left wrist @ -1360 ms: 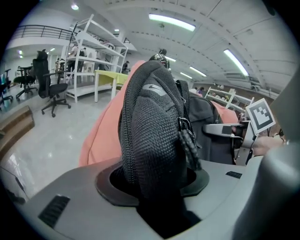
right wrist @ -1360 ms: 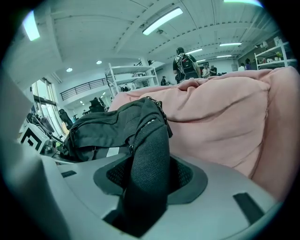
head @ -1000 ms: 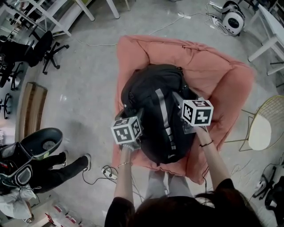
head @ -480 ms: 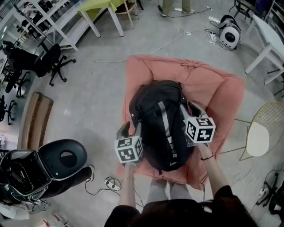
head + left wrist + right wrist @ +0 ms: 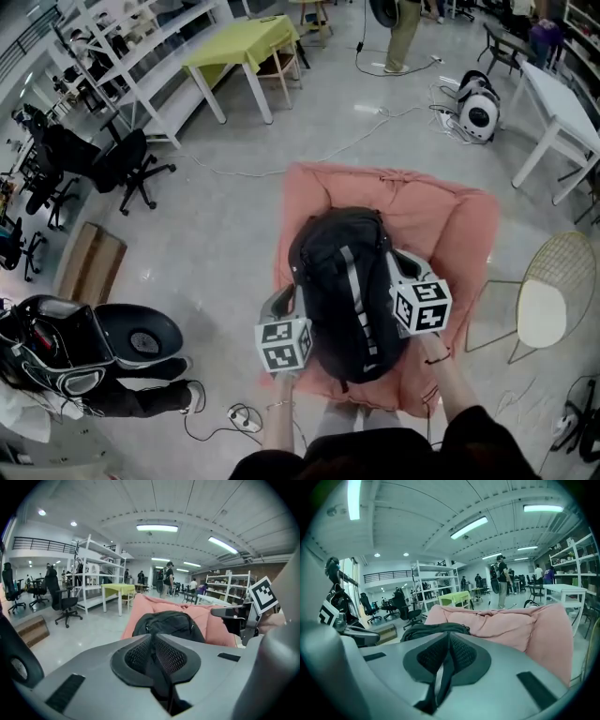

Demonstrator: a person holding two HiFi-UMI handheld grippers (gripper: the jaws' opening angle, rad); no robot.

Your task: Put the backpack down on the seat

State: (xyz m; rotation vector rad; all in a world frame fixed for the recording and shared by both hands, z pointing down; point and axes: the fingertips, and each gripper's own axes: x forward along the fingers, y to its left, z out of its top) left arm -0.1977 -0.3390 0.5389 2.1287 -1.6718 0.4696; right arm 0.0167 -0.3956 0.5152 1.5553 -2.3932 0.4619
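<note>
On the pink seat (image 5: 450,225), the black backpack (image 5: 342,281) lies between my grippers. My left gripper (image 5: 281,300) has jaws closing on nothing, and my right gripper (image 5: 405,266) is clenched, empty.

Around you spreads a pale, glossy floor (image 5: 216,234), with loose cables (image 5: 281,167) trailing across it. Ahead to your left stand white shelving racks (image 5: 141,56) and a yellow-green table (image 5: 242,42). Black office chairs (image 5: 122,164) cluster nearer — beside them a flat wooden board (image 5: 89,262) lies on the floor. To your right you have a white table (image 5: 562,103), a round white-and-black device (image 5: 480,112) near it, and a gold wire chair (image 5: 548,300) with a pale seat. Overhead, a white ribbed ceiling (image 5: 417,513) carries long strip lights (image 5: 157,528), and a railed gallery (image 5: 42,543) runs along the far left wall.
</note>
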